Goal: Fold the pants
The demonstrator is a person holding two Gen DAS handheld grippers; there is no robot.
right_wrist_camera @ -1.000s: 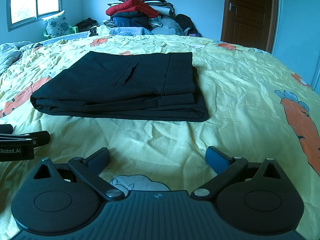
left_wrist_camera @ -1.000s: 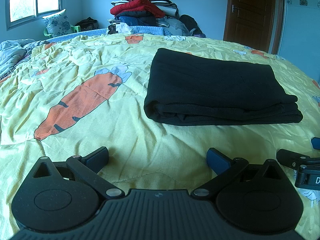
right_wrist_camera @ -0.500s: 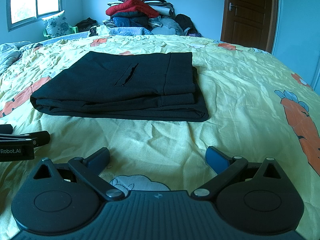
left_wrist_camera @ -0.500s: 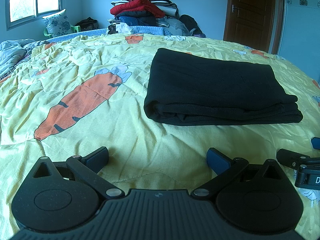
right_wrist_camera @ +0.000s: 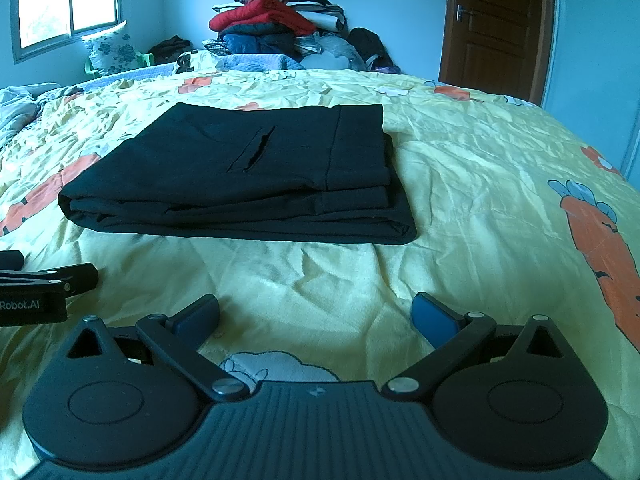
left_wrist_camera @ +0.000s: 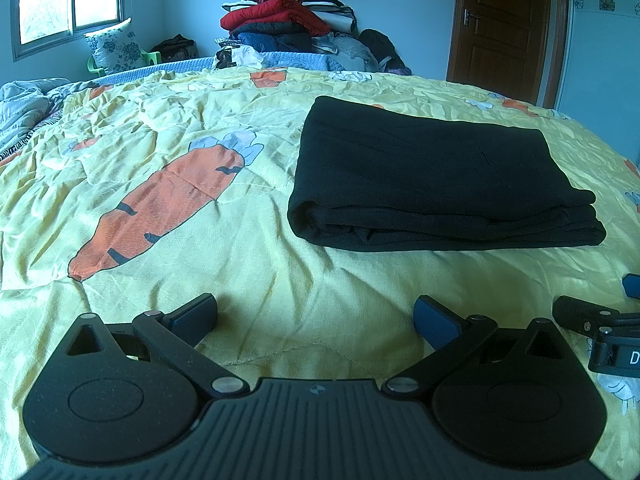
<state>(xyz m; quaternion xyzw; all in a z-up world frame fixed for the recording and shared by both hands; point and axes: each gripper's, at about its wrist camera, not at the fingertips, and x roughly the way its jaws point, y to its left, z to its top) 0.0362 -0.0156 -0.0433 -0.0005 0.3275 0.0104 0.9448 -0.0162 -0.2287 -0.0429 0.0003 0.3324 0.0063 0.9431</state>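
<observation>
L gripper [left_wrist_camera: 314, 314] low over the bedspread [left_wrist_camera: 160, 248], jaws wide, empty. Pants [left_wrist_camera: 436, 180] folded in a flat stack mid-bed, ahead of both grippers, touching neither. R gripper [right_wrist_camera: 316, 312] beside it, jaws wide, empty too.

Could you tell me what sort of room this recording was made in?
Most likely a home bedroom. The folded black pants lie on a bed with a yellow carrot-print cover, a pile of clothes sits beyond it, and there is a wooden door and a window.
</observation>
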